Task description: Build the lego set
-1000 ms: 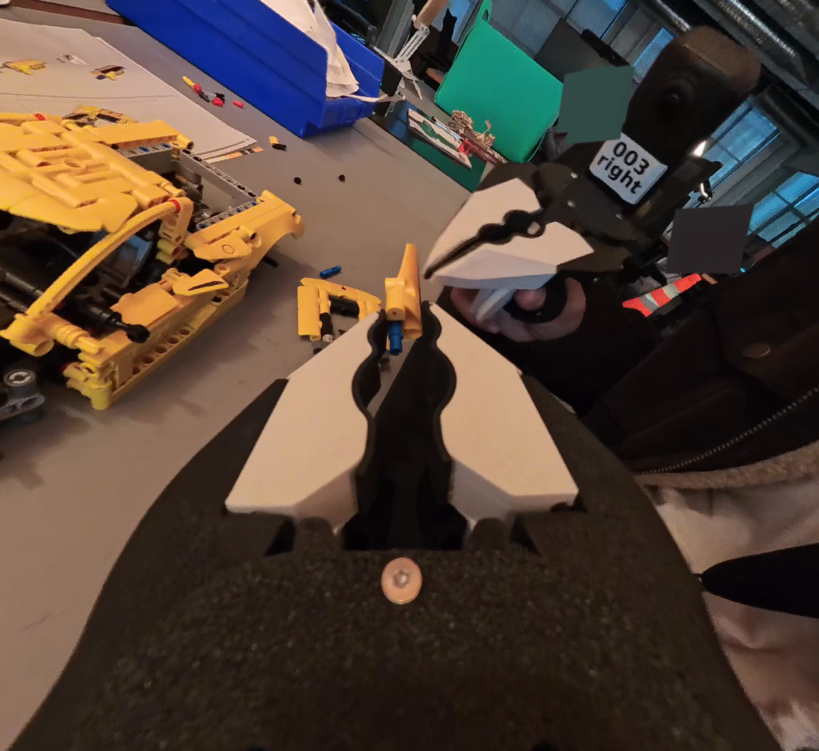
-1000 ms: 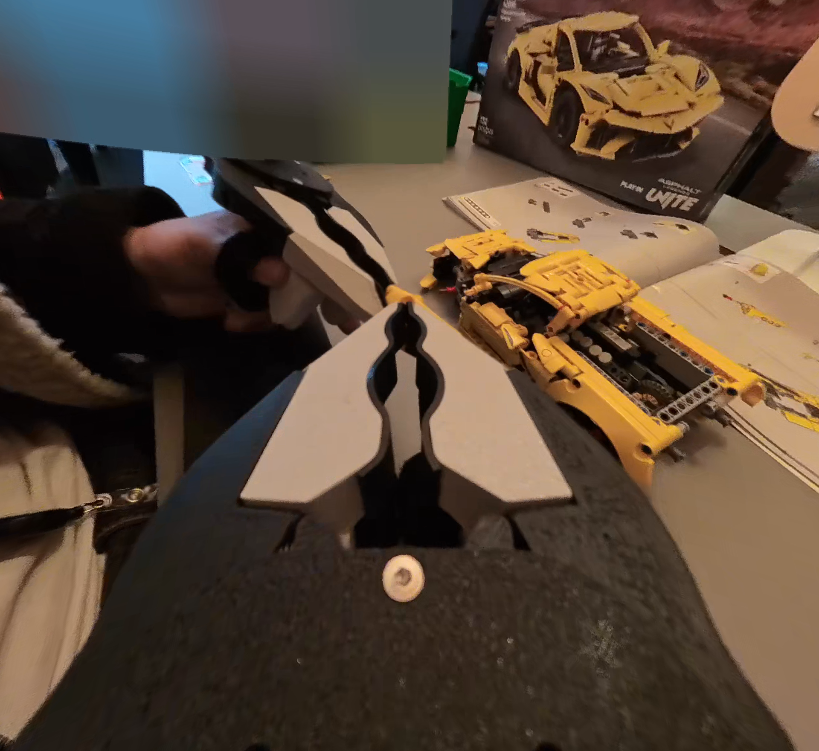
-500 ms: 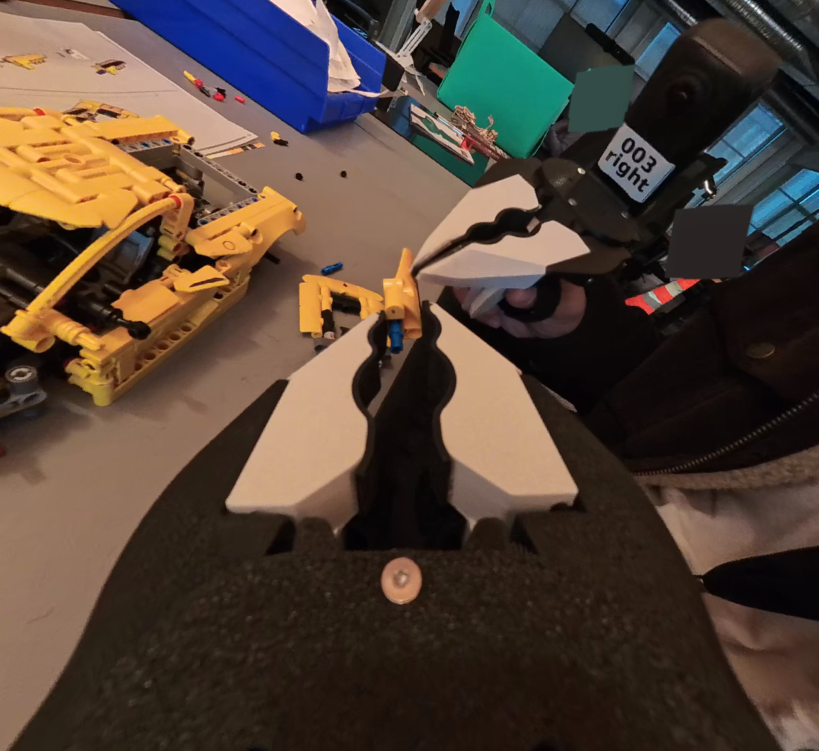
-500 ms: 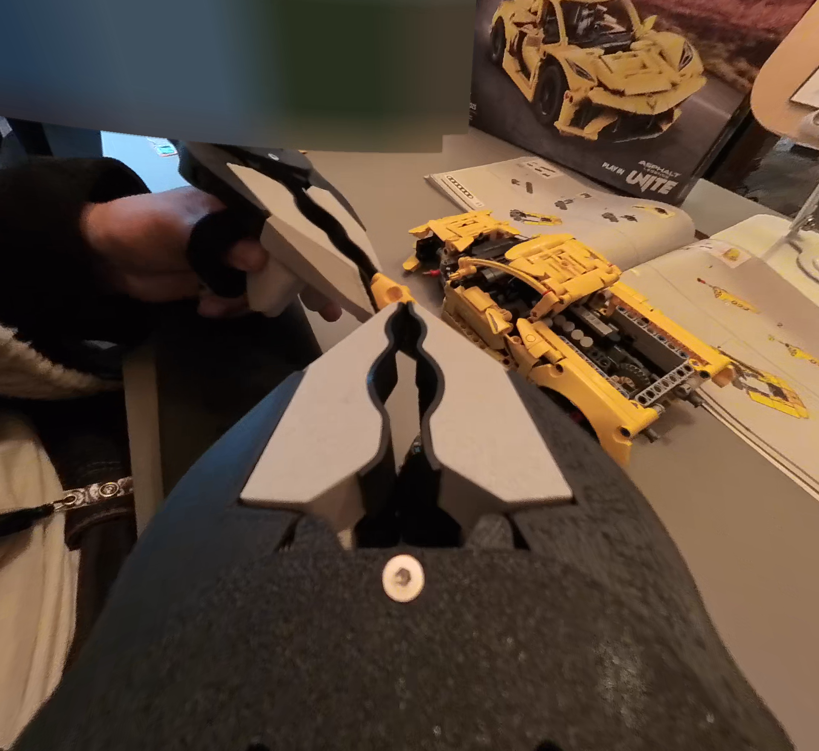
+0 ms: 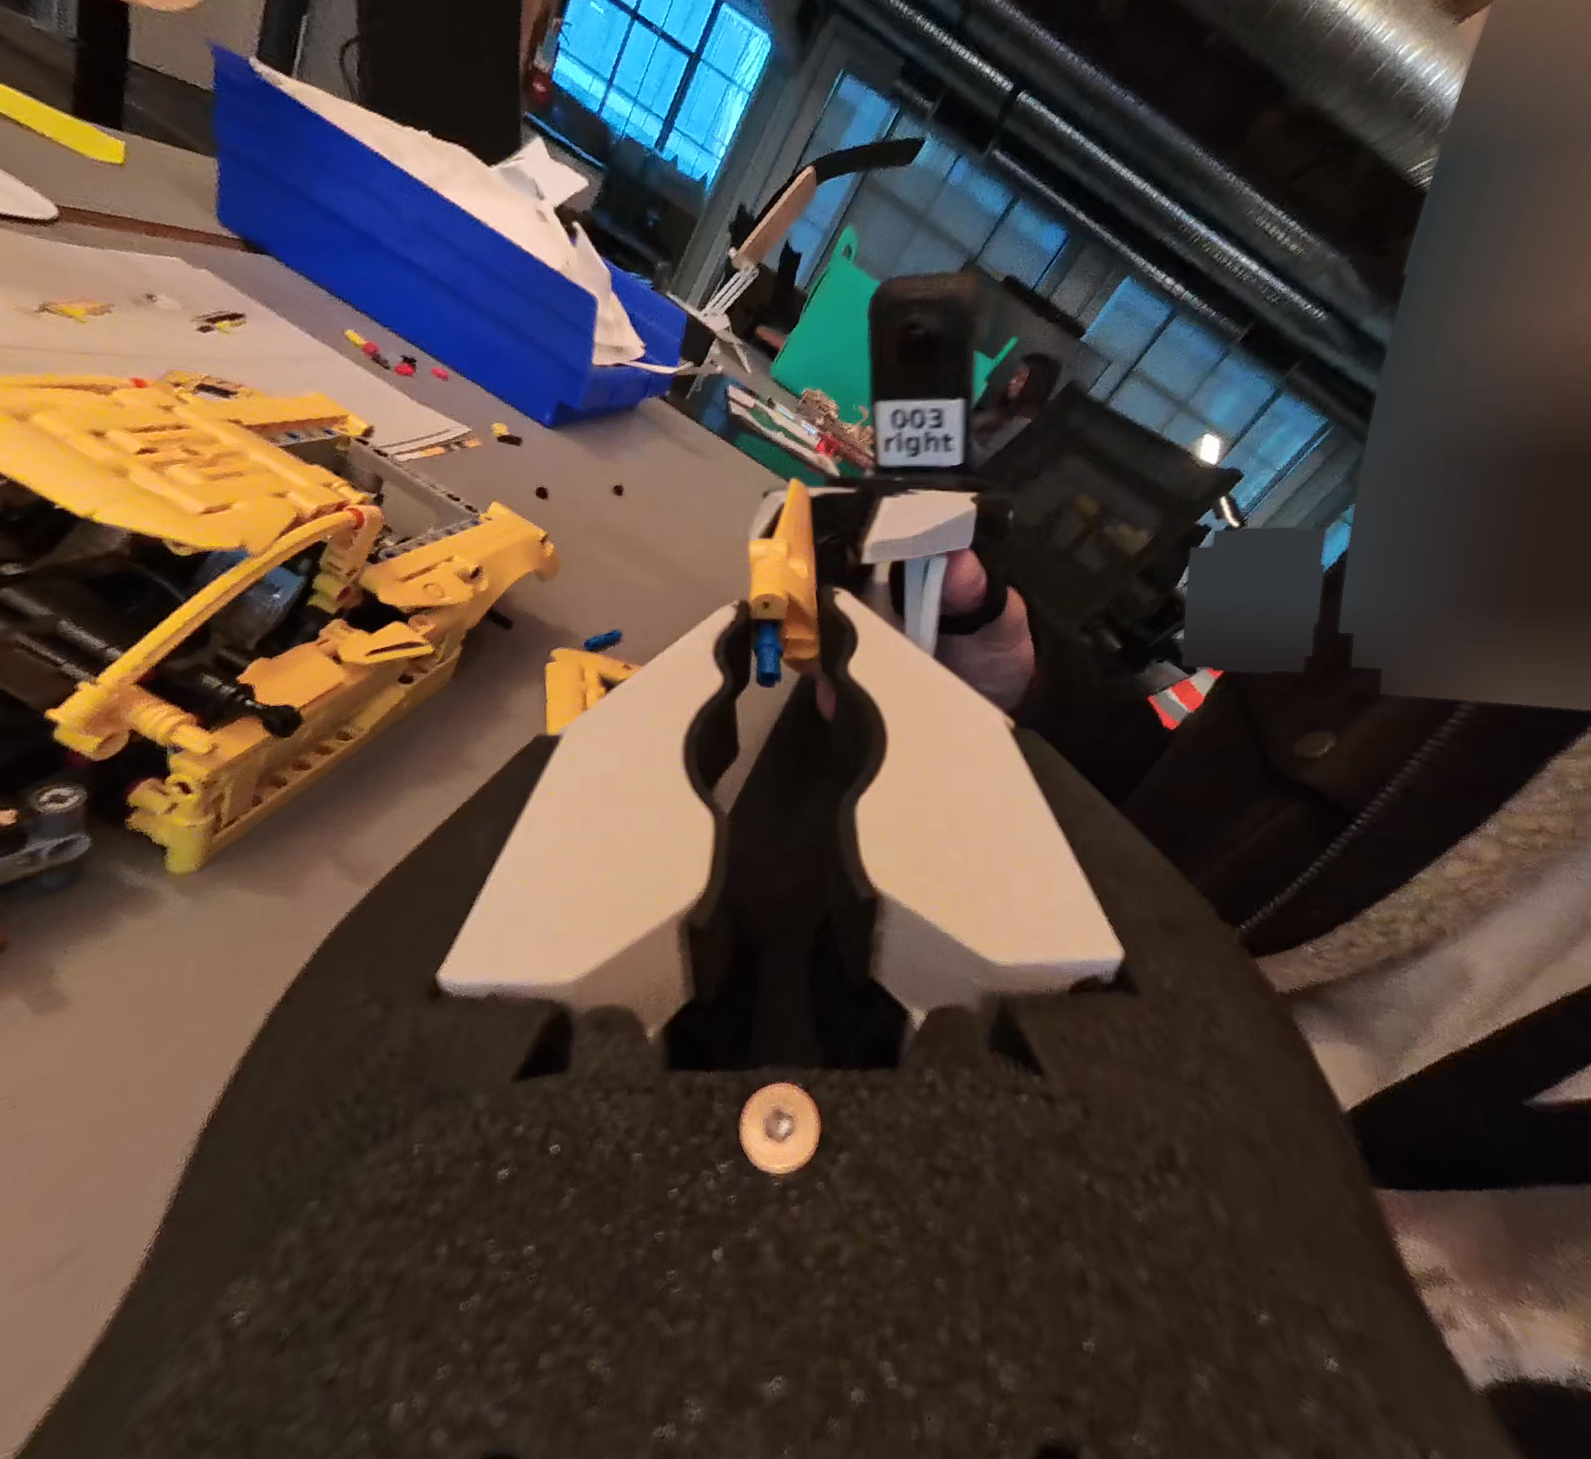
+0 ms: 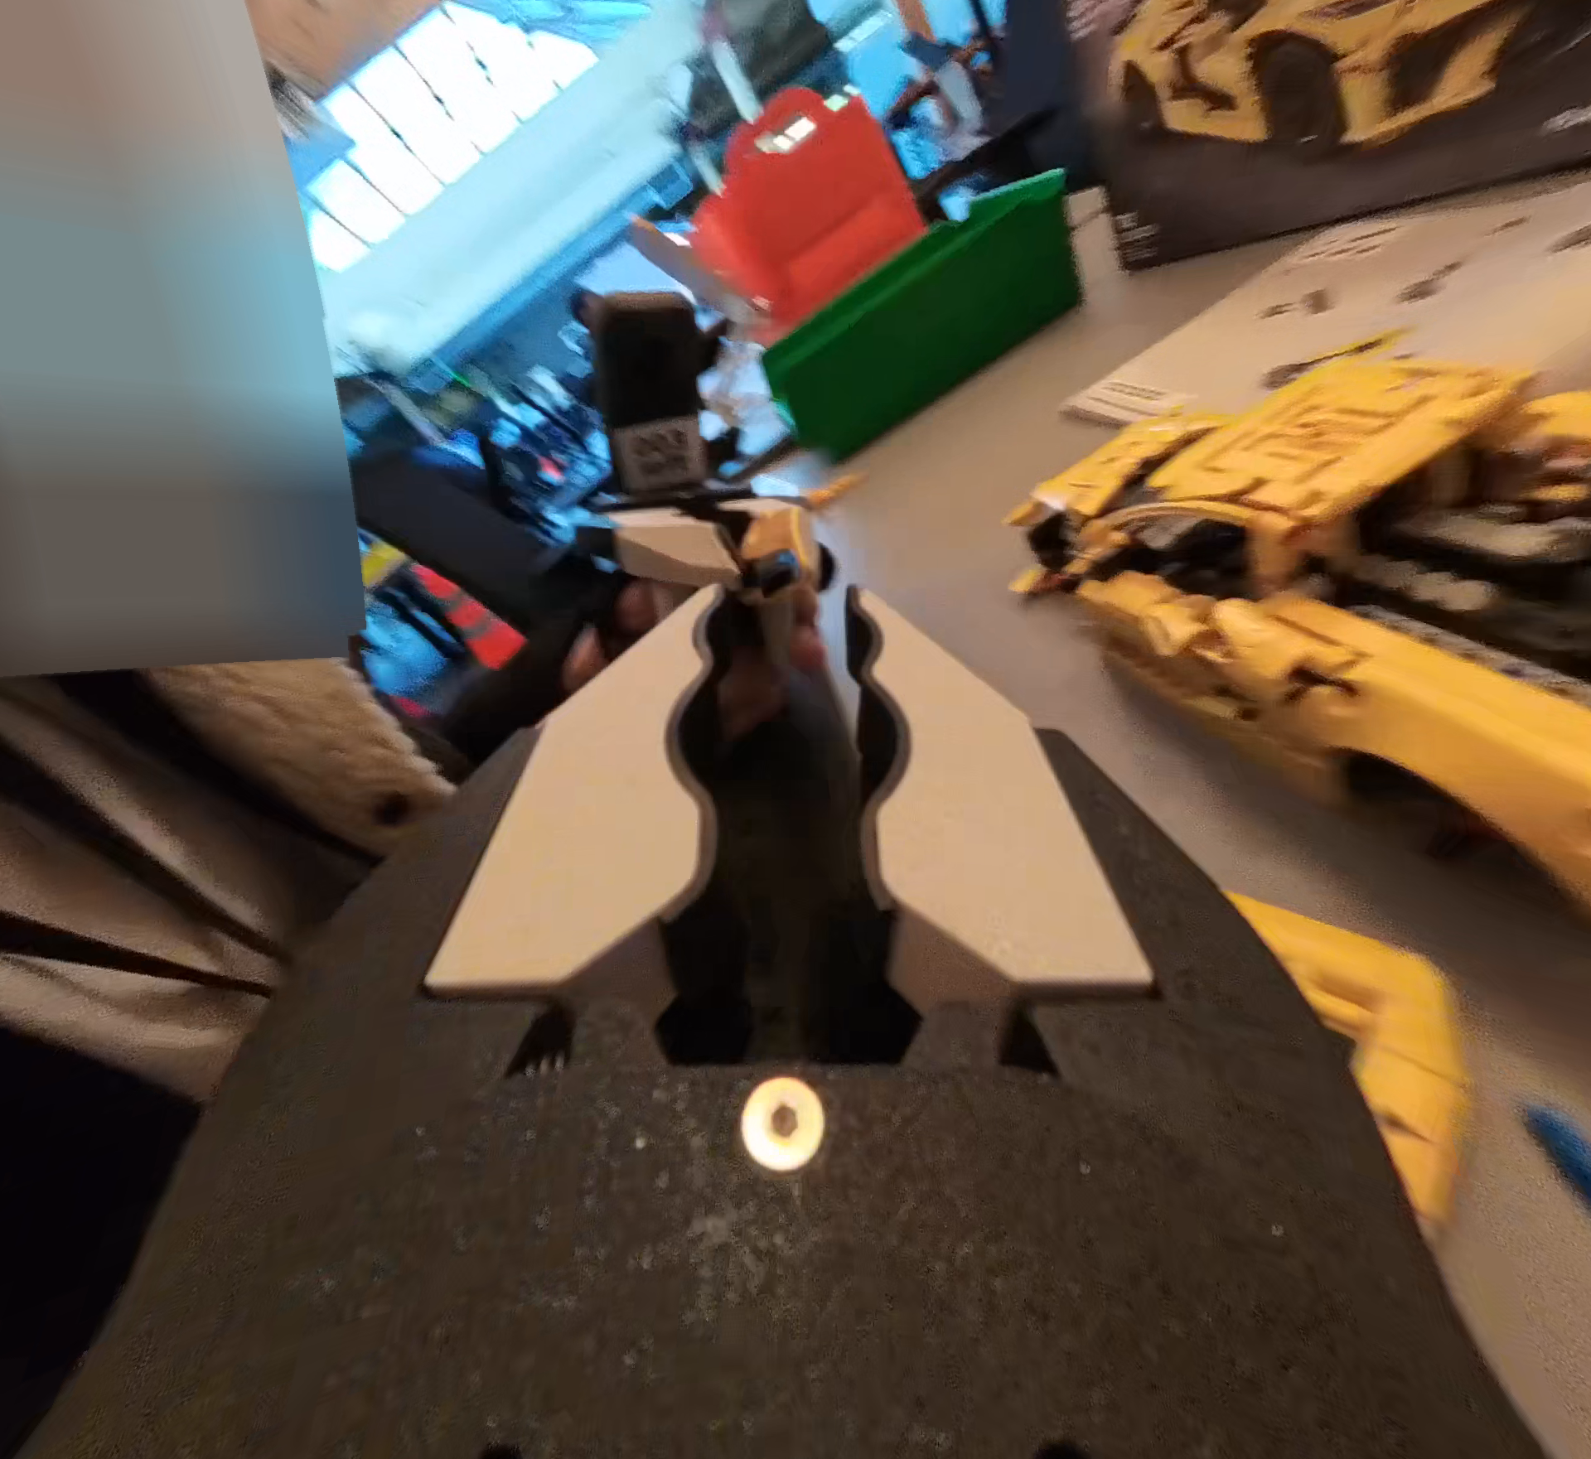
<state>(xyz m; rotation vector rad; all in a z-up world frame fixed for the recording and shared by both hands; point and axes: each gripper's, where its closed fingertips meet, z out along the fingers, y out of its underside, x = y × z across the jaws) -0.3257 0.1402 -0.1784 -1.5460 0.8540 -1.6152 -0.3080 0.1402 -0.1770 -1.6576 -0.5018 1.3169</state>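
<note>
One car point(image 5: 232, 557), 9 o'clock | one yellow piece point(image 5: 785, 587) pinched in left gripper point(image 5: 788, 626) tips | right gripper point(image 6: 783, 600) apparently parted, empty, piece just beyond

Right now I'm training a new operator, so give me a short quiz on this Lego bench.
1. True or false: the left gripper is shut on a small yellow piece carrying a blue pin.
2. The right gripper has its jaws: A open; B shut on a wheel; C out of view.
3. Fill in: the paper-filled bin behind the yellow car model is ____.
Key: 1 true; 2 A; 3 blue.
</note>
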